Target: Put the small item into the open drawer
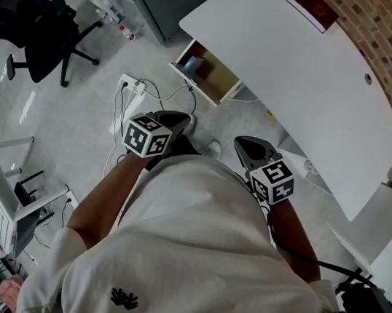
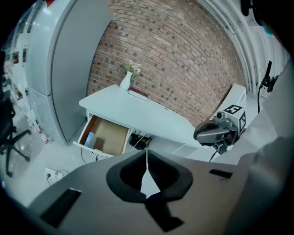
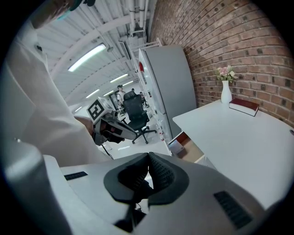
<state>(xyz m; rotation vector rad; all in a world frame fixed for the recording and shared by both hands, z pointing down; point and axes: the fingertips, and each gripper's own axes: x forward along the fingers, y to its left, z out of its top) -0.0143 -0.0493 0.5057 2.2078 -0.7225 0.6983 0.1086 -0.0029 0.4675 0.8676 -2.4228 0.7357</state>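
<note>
While the left hand-held gripper [image 2: 147, 157] and right hand-held gripper [image 3: 148, 159] are holding their jaws together, empty, the drawer [image 1: 207, 74] is standing open at 12 o'clock.

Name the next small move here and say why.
Probably step closer to the desk and look for a small item to pick up. Both the left gripper and right gripper are shut with nothing between their jaws, held near the body, away from the open drawer, which already holds a bluish thing.
</note>
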